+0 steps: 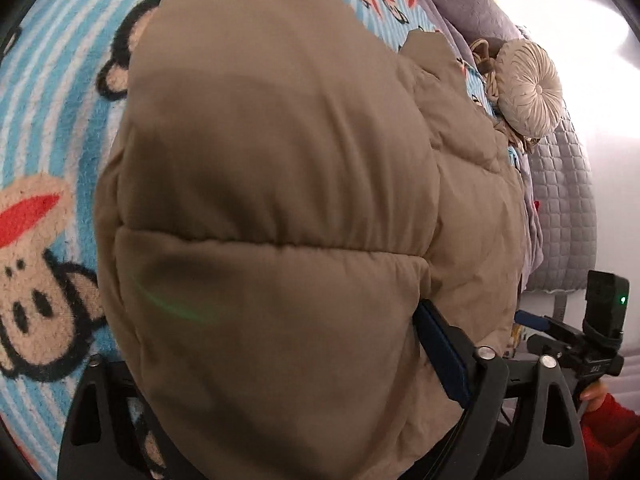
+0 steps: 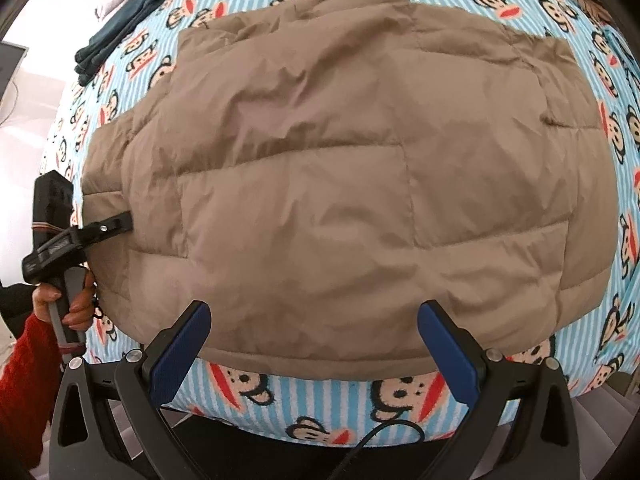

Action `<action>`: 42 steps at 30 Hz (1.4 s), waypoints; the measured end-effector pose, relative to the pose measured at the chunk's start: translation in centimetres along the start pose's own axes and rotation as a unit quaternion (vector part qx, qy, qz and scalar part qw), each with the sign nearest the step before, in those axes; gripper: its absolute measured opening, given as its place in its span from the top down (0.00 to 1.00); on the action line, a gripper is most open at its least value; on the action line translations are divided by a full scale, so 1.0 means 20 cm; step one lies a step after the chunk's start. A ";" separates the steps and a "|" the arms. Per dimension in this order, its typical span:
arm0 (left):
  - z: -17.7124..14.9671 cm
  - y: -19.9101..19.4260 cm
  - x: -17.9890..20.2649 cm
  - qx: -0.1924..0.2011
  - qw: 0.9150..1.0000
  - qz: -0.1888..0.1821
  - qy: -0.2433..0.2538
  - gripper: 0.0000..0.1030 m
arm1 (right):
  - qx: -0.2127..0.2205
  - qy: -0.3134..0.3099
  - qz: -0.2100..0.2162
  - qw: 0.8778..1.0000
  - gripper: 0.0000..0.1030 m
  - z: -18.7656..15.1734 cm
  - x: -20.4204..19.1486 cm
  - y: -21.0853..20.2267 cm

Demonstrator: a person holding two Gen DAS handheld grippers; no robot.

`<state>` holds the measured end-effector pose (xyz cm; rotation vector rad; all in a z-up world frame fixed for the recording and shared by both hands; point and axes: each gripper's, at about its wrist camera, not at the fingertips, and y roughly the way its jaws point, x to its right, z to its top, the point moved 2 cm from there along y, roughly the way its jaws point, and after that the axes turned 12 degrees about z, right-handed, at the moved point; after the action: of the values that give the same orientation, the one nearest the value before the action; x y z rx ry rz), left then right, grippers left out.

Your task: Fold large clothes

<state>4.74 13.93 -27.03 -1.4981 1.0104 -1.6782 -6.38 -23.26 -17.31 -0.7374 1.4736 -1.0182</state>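
Right wrist: right tongs point(image 2: 312, 340) agape above jacket point(image 2: 340, 184)

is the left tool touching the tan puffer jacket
Touching. The right wrist view shows the left tool lying on the tan puffer jacket's edge; the left wrist view shows padded fabric bulging between its fingers.

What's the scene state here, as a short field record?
garment: tan quilted puffer jacket, spread flat
surface: blue striped monkey-print blanket
left gripper: at the jacket's left edge, jacket bulk between its fingers; grip unclear
right gripper: open over the near hem, not touching
other: dark teal folded cloth at far left corner
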 end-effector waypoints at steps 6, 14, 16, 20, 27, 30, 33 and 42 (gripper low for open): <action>-0.02 -0.06 0.10 0.010 1.000 -0.015 0.004 0.72 | 0.054 -0.014 0.013 0.998 0.20 0.06 -0.03 -0.06; -0.07 -0.33 0.40 0.050 0.999 0.010 -0.006 0.75 | 0.111 -0.035 0.011 0.993 0.92 0.24 0.02 0.02; -0.07 -0.39 0.53 0.059 0.998 0.021 -0.002 0.75 | 0.109 -0.036 0.020 0.993 0.92 0.30 0.04 0.08; -0.07 -0.45 0.83 0.064 0.997 0.034 0.011 0.75 | 0.101 -0.025 0.050 0.993 0.92 0.39 0.10 0.19; -0.05 -0.35 1.41 0.055 0.992 0.098 0.053 0.75 | 0.071 0.034 0.144 0.986 0.98 0.51 0.26 0.32; -0.05 -0.27 1.57 0.061 0.987 0.133 0.071 0.75 | 0.052 0.056 0.187 0.979 0.98 0.53 0.32 0.33; -0.02 -0.23 1.68 0.058 0.985 0.141 0.077 0.75 | 0.046 0.069 0.214 0.973 0.97 0.52 0.40 0.21; 0.03 0.17 1.97 0.016 0.981 0.144 0.128 0.37 | 0.108 0.124 0.203 0.965 0.94 0.28 0.97 -0.29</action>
<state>0.34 -21.99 -11.11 -1.0708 1.2627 -1.6927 -4.62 -43.88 -20.55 -0.1414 1.6101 -0.9540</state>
